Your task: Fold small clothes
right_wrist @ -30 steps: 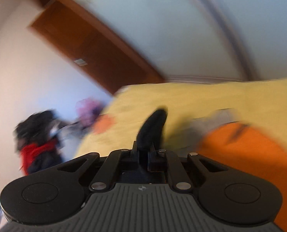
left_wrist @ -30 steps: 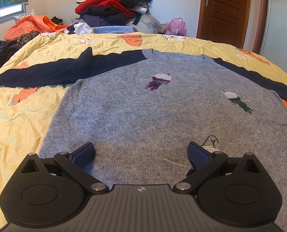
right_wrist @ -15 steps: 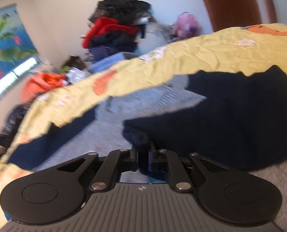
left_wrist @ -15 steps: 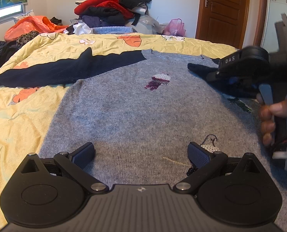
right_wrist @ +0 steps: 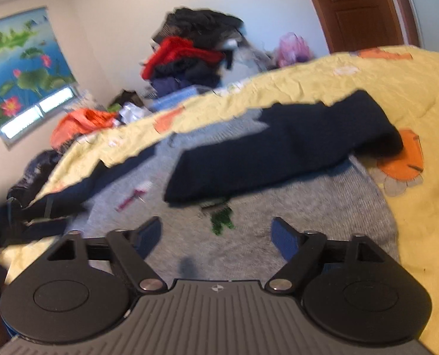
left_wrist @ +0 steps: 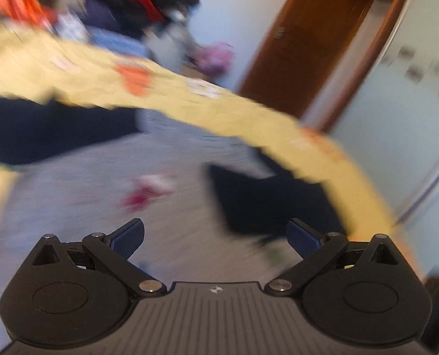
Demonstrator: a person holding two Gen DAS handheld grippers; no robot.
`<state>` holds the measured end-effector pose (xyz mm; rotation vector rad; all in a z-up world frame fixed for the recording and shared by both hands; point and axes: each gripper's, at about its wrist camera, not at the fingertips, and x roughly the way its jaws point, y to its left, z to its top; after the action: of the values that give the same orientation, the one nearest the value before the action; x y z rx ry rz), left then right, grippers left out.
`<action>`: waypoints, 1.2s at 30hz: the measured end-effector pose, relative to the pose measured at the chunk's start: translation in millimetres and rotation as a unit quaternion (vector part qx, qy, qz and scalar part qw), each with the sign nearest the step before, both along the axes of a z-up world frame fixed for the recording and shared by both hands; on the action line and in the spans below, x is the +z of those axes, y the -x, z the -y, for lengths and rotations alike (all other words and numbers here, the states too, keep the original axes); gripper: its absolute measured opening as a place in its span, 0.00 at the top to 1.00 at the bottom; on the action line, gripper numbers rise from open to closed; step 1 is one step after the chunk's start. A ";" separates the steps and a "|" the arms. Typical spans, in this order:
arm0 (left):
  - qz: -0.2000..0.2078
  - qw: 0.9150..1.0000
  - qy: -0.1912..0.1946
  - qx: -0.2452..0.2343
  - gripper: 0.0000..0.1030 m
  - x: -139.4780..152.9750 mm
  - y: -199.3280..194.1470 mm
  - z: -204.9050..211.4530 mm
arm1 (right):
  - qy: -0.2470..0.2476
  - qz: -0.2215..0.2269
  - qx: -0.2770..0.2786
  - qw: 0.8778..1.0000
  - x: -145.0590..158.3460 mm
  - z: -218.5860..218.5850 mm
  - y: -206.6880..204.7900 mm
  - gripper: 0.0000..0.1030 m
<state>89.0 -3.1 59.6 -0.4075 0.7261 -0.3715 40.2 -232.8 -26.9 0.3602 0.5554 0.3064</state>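
Lying flat on the yellow bedspread (right_wrist: 396, 88), front up, is a grey knit sweater (right_wrist: 308, 230) with dark navy sleeves; take the sweater as the reference for all else. One navy sleeve (right_wrist: 278, 151) is folded inward and rests across the upper chest of the sweater, its cuff end near the middle of the body. The other navy sleeve (right_wrist: 80, 183) lies stretched outward from the sweater over the bedspread. A small green embroidered figure (right_wrist: 220, 222) sits on the sweater just below the folded sleeve; a small pink-red figure (right_wrist: 130, 199) sits on the chest between the two sleeves.

Right gripper (right_wrist: 216, 235): jaws have just been opening and stand wide apart above the lower body of the sweater, nothing between them, pads clear of the folded sleeve.

Left gripper (left_wrist: 216, 236): jaws spread wide, nothing between them, hanging over the grey body of the sweater. This view is heavily motion-blurred and tilted; whether the pads touch the knit cannot be told.

Beyond the far edge of the bedspread from the sweater: a pile of clothes (right_wrist: 192, 53), red and black on top, against the wall. A brown wooden door (right_wrist: 355, 9) stands past the bed on the folded-sleeve side. A lotus picture (right_wrist: 21, 65) hangs over a window on the outstretched-sleeve side.
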 end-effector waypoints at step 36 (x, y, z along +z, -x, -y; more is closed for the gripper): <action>0.051 0.957 -0.270 0.096 0.94 -52.1 -36.1 -9.0 | 0.016 -0.005 0.015 1.000 7.0 -9.0 -6.3 0.01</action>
<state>125.1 5.9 7.5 0.0608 0.6502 -0.0006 46.4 -223.8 -19.9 0.3230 0.5757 0.3235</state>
